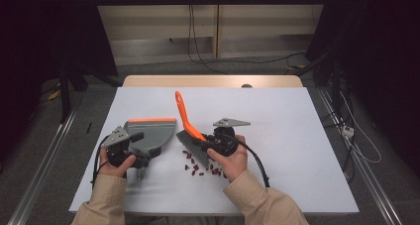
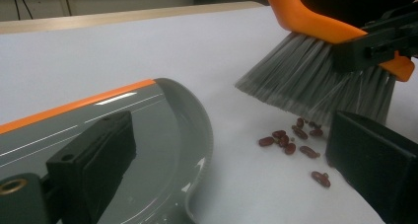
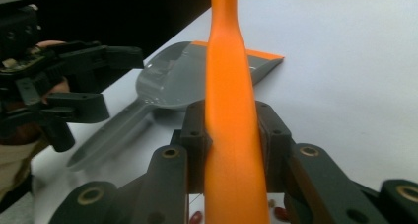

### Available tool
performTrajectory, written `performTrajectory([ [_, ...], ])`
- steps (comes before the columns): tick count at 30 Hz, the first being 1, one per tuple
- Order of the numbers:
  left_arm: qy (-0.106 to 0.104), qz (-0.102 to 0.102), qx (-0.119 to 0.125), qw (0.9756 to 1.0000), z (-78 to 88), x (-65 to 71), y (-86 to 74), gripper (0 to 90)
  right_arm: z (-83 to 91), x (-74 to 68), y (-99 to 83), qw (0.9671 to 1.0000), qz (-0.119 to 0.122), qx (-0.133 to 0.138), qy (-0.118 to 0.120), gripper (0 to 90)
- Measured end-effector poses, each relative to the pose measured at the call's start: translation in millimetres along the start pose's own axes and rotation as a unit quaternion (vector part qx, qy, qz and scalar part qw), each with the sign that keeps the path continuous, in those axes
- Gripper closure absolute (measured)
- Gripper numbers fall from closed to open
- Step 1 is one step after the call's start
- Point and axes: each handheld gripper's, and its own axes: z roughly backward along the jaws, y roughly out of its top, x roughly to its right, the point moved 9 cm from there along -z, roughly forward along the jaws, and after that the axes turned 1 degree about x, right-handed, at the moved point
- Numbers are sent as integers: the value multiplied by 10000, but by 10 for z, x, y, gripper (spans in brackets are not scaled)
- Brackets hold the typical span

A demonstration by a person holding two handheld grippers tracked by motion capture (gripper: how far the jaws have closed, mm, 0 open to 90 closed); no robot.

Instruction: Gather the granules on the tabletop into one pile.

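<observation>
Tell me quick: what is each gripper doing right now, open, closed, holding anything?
Left gripper: fingers open, one over the dustpan, gripping nothing.
Right gripper: closed on the orange handle of the brush, bristles by the beans.

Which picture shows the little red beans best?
The left gripper view: the beans lie close and sharp on the table under the brush bristles. The high view shows them as small dark specks; the right gripper view catches just a couple at its bottom edge.

One camera looks down from overhead; two ride close along the tools, sharing the dustpan (image 1: 151, 132).
</observation>
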Motion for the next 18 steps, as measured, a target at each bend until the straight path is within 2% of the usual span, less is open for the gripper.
performTrajectory([
  [3,1,1,33,10000,4,-3,12,48,-29,-94,-21,10000,-35,-19,79,712],
  [9,8,7,67,10000,14,-3,18,48,-156,-288,-151,9988,-352,-162,303,712],
  [13,23,13,82,10000,36,-19,28,48,-269,-300,-305,9981,-431,-403,160,712],
  [16,26,15,80,10000,36,-22,27,48,-310,-192,-371,9977,-474,-470,-140,713],
  [18,25,10,77,10000,33,-19,28,48,-293,-119,-378,9958,-698,-551,-231,713],
])
